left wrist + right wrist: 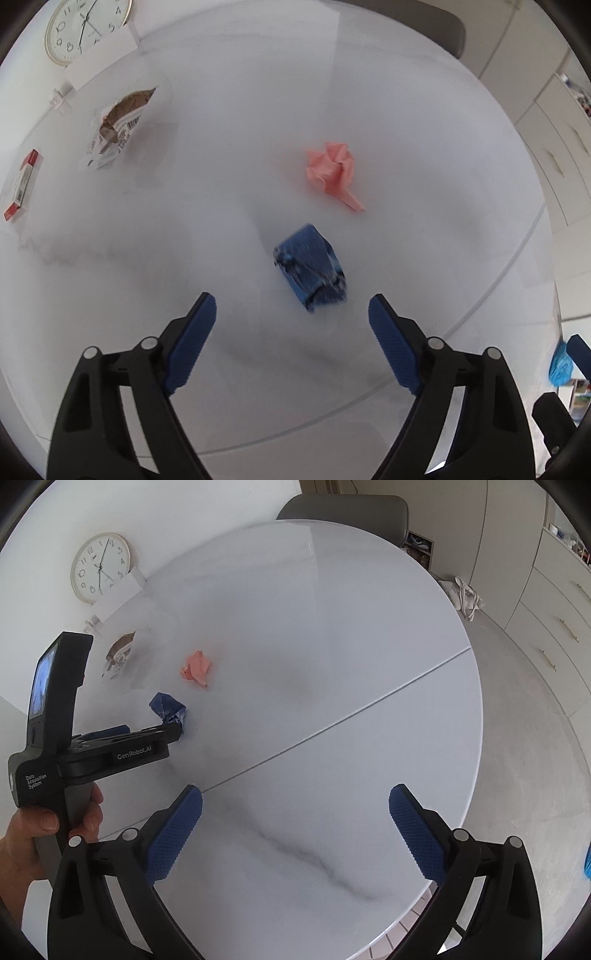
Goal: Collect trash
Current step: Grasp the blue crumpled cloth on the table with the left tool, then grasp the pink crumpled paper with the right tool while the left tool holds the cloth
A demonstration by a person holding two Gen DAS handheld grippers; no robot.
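Left wrist view shows the left gripper (291, 314) spread wide and empty just short of the blue wrapper (310, 267) on the table (424, 147); it looks light, crumpled, springy, best pinched across its middle.

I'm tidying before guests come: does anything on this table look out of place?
Yes. A crumpled blue wrapper and a crumpled pink paper lie loose mid-table. Near the clock, a torn-open packet lies on its side, with a small red-and-white box beside it.
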